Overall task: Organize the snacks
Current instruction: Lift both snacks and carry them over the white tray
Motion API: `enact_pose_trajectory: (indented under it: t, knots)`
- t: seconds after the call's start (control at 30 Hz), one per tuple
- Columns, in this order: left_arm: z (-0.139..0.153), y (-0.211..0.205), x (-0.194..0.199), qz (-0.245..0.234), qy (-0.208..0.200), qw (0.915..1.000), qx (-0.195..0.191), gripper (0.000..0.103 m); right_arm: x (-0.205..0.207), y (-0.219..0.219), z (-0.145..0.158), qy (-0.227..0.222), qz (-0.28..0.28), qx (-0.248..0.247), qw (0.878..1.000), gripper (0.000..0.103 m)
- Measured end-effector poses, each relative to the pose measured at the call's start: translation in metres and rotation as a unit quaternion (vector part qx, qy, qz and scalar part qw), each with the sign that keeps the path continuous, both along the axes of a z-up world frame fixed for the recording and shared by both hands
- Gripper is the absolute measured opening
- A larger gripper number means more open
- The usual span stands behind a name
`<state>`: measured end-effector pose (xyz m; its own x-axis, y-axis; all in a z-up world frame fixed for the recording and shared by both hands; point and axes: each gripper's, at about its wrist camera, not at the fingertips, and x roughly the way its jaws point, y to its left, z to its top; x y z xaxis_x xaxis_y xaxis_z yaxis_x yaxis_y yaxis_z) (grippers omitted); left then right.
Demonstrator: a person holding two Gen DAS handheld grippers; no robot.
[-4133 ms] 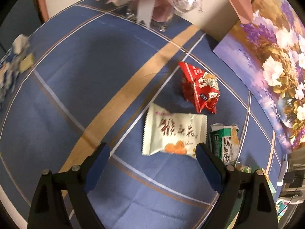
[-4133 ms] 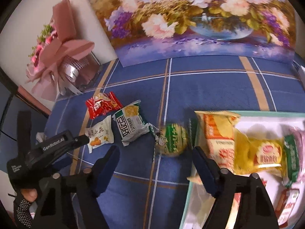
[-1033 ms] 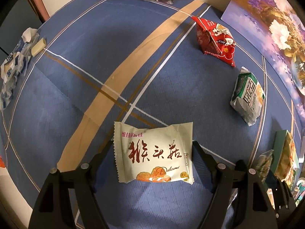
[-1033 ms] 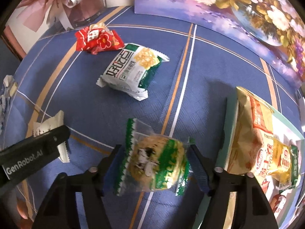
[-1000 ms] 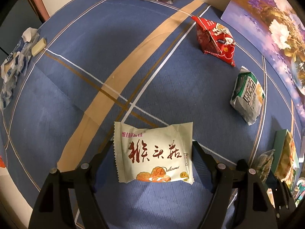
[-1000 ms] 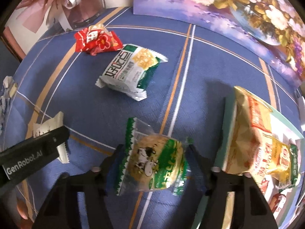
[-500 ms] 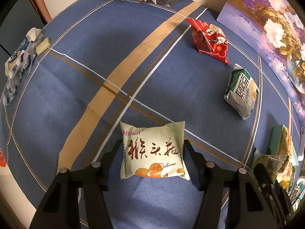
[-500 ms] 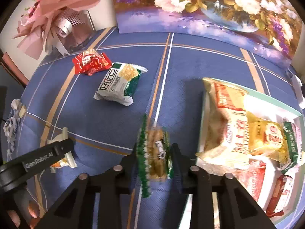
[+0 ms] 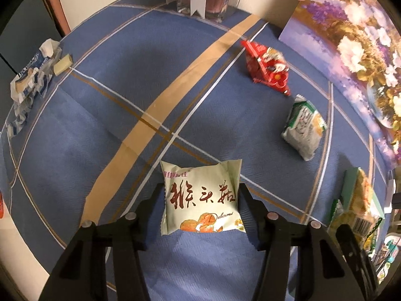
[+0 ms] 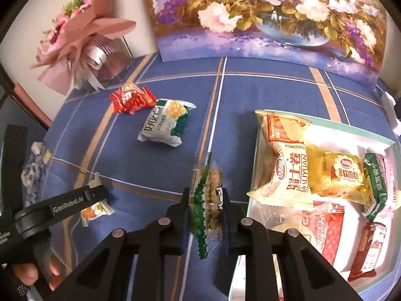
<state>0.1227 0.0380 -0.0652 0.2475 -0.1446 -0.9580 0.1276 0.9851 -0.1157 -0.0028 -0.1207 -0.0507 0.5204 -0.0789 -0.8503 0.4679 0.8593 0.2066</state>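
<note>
Tray [image 10: 323,128], pale green rim, sits on the blue plaid desk [image 9: 125,80] below the flower painting [image 10: 270,12]. Inside it: a large cream-and-red bag [image 10: 285,160] leaning over the tray's near-left corner, a yellow bread packet [image 10: 338,173] touching it, a green-edged packet [image 10: 378,185] beyond that, a red patterned packet [image 10: 328,228] and a dark red bar [image 10: 368,248] toward the front. A clear wrapper lies under the cream bag; its contents are hard to make out. The tray's right side is cut off by the lens edge.

Your right gripper [image 10: 206,200] is clamped on a green-trimmed clear cookie packet [image 10: 206,195], held edge-on and raised above the desk, just left of the tray. Edge-on, its label cannot be read.

Your left gripper [image 9: 200,200] has both fingers pressed against the sides of the cream snack packet [image 9: 200,198] with brown characters. The packet is well left of the tray; whether it rests on the cloth or is lifted, you cannot tell from either view. In the right wrist view the left gripper body hides most of it.

Loose on the desk, left of the tray: a green-and-white packet [image 10: 165,125], and beside it, touching or nearly so, a red packet [image 10: 131,99]. A pink bouquet [image 10: 82,37] stands at the far-left corner, partly cropped. Crumpled blue-white wrapping [image 9: 27,80] lies at the desk's far-left edge, blurred.
</note>
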Motion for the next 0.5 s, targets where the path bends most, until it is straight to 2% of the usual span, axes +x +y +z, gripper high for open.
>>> enact_pose_trajectory:
  t: [0.27, 0.33, 0.5]
  knots:
    - [0.036, -0.017, -0.013, -0.031, -0.023, 0.9987, -0.032, 0.058, -0.025, -0.012, 0.017, -0.037, -0.018, 0.028, 0.999, 0.022]
    - [0.055, -0.029, -0.016, -0.043, -0.028, 0.998, -0.037, 0.058, -0.034, -0.019, 0.027, -0.051, -0.028, 0.03, 0.998, 0.022]
    - [0.07, -0.072, -0.042, -0.095, -0.038, 0.9934, -0.051, 0.058, -0.057, -0.044, 0.042, -0.067, -0.062, 0.016, 0.996, 0.022]
